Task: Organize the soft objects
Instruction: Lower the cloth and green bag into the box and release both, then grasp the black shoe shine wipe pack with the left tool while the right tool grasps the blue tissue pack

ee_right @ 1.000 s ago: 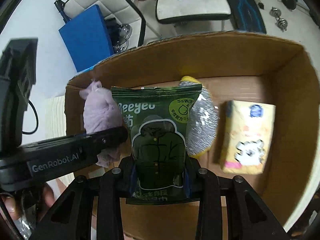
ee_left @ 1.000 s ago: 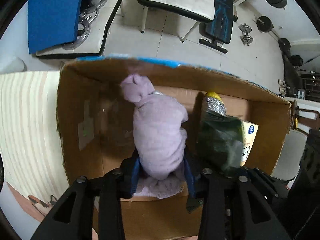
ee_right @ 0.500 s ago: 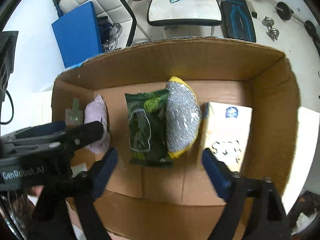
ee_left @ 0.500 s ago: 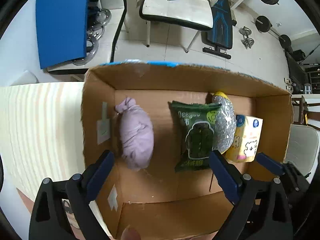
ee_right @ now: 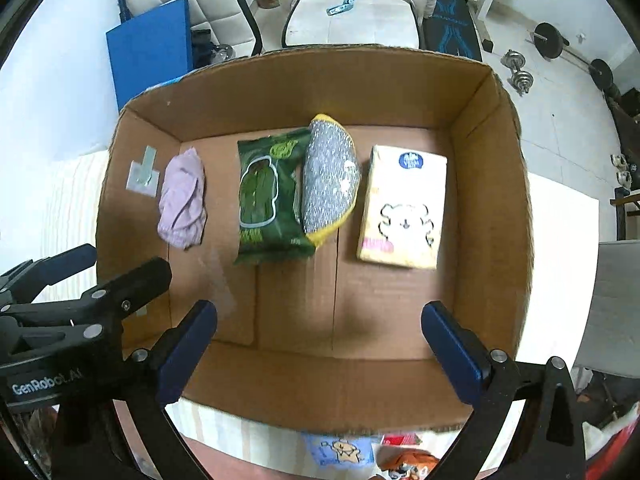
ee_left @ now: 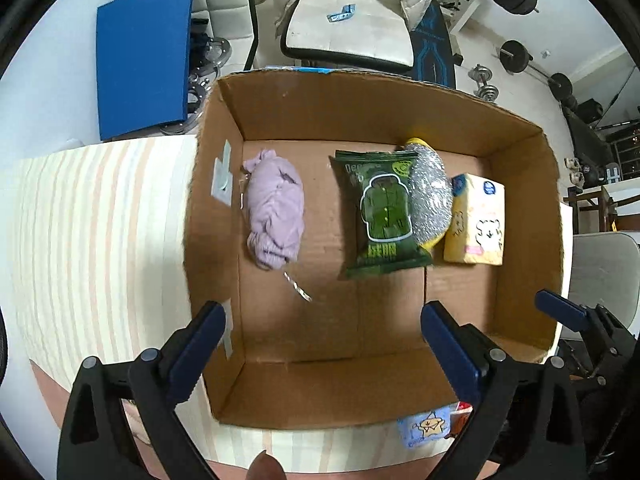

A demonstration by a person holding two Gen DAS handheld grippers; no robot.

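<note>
Both grippers, left (ee_left: 320, 328) and right (ee_right: 320, 326), are hovering wide, empty, over the box (ee_right: 304, 80). Next pack (ee_right: 338, 450) is lying at 6 o'clock; I'd be approaching it low, squeezing gently.

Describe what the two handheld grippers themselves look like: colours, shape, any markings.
Both are matte black plastic frames with silver rivets, each ending in two flat blue finger pads. The left gripper and the right gripper look identical. White lettering reading GenRobot.AI marks the left gripper's body in the right wrist view. No cables or sleeves show.
</note>
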